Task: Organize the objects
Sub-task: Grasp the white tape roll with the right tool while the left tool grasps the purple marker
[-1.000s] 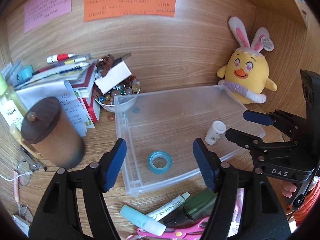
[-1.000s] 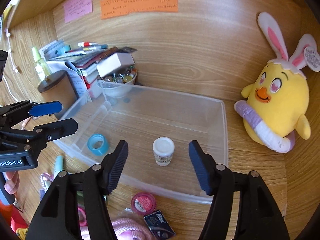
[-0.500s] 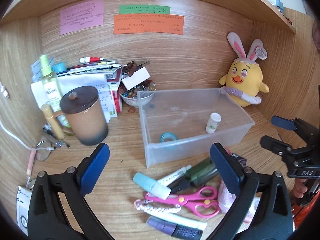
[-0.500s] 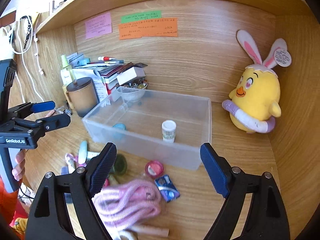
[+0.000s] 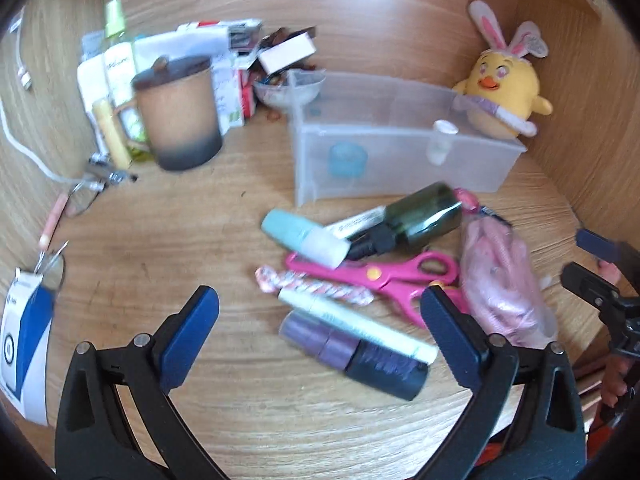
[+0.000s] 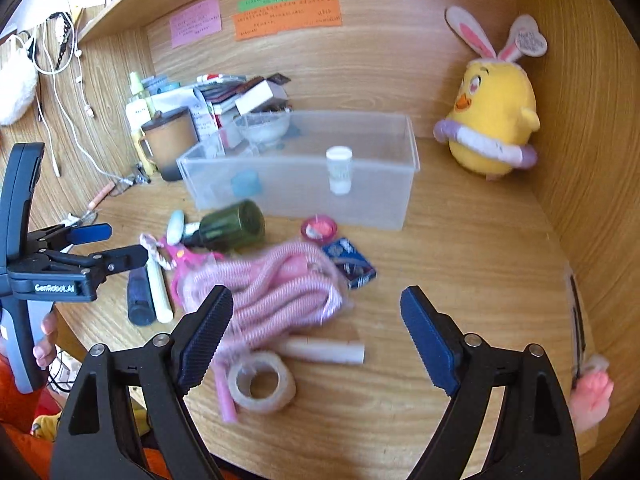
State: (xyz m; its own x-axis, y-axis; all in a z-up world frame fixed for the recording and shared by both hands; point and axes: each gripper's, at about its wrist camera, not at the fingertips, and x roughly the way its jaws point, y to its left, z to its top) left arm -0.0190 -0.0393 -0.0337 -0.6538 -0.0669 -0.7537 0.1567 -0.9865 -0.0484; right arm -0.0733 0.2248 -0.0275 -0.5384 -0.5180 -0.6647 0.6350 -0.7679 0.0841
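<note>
A clear plastic bin (image 5: 400, 152) (image 6: 384, 208) stands on the desk and holds a blue tape roll (image 5: 347, 159) and a small white bottle (image 6: 339, 168). In front of it lie a dark green bottle (image 5: 424, 216), pink scissors (image 5: 384, 276), a purple marker (image 5: 352, 354), a white tube (image 5: 356, 326) and a pink coiled cord (image 6: 276, 280). My left gripper (image 5: 320, 344) is open above the markers. My right gripper (image 6: 316, 340) is open over the cord, a clear tape roll (image 6: 262, 386) and a white stick (image 6: 324, 350).
A brown lidded mug (image 5: 176, 112) and a stack of books and papers (image 6: 236, 92) stand at the back left. A yellow bunny plush (image 6: 492, 116) sits at the back right. A pink round tin (image 6: 318, 229) and a blue packet (image 6: 352, 268) lie before the bin.
Both grippers have pulled back from the bin and dropped toward the loose items on the desk front. Both stay open and empty.
</note>
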